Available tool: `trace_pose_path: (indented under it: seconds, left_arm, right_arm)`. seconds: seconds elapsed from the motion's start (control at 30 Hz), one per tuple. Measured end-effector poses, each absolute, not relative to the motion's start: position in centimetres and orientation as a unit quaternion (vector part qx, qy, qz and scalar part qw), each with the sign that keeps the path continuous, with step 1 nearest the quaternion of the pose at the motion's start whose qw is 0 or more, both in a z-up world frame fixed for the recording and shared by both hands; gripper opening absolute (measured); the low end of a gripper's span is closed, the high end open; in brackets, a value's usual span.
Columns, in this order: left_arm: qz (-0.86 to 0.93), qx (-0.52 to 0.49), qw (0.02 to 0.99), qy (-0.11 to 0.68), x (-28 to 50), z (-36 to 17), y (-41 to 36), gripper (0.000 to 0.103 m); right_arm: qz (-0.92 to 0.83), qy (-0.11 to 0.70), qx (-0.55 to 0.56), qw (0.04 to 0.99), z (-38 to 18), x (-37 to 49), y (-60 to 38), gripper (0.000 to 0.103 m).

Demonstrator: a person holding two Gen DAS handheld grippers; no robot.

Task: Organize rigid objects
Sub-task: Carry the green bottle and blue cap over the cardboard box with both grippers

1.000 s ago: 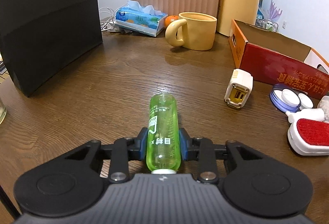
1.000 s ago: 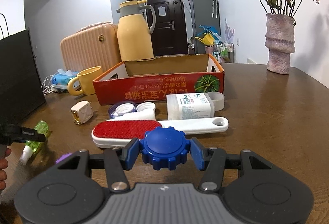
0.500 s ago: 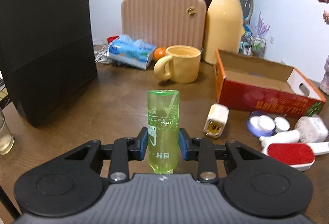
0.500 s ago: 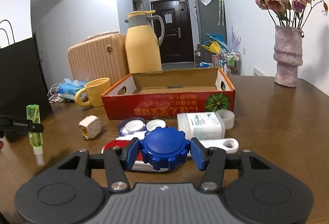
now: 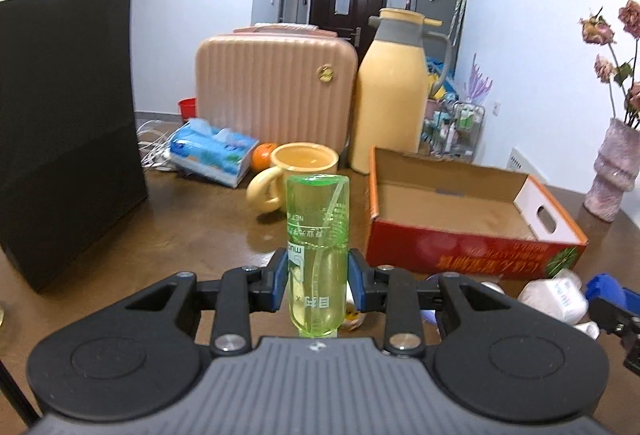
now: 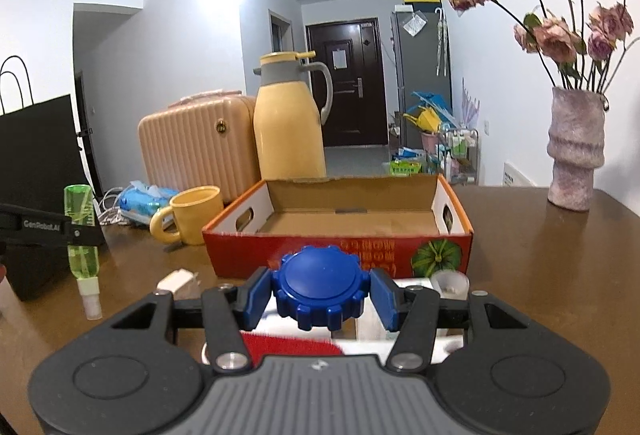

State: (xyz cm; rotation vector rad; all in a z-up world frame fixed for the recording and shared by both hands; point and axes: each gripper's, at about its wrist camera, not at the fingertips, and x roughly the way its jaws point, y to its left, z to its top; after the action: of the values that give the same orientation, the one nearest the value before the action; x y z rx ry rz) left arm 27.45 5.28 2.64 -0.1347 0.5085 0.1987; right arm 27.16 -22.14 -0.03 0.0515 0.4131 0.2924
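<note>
My left gripper (image 5: pixel 318 285) is shut on a clear green spray bottle (image 5: pixel 317 235), held above the table with its base up and its white nozzle down; the same bottle (image 6: pixel 82 231) shows at the left of the right wrist view. My right gripper (image 6: pixel 320 293) is shut on a round blue ridged cap (image 6: pixel 320 289), lifted above the other items. Behind both stands an open red and orange cardboard box (image 5: pixel 460 223), also the box (image 6: pixel 340 231), with nothing visible inside. A red lint brush (image 6: pixel 292 347) lies under the right gripper.
A yellow mug (image 5: pixel 294 175), tissue pack (image 5: pixel 212 155), orange (image 5: pixel 262 155), beige case (image 5: pixel 276 95) and yellow thermos (image 5: pixel 394 91) stand behind. A black paper bag (image 5: pixel 64 123) is at the left, a vase (image 6: pixel 576 151) at the right. A white adapter (image 6: pixel 176 281) and white bottle (image 5: pixel 556 293) lie near the box.
Both grippers rose from the table. The green bottle was lifted off the wood and tipped base up; the blue cap rose above the brush. Both views now look more level.
</note>
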Motion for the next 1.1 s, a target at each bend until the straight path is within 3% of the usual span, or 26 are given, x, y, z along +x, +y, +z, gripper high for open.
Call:
trace_pose_path:
  seconds: [1.1]
  left_arm:
    - [0.05,-0.108,0.968,0.222,41.4,4.0,0.9,0.032]
  right_arm:
    - [0.141,0.174,0.036,0.974,1.9,40.5,-19.6,0.053]
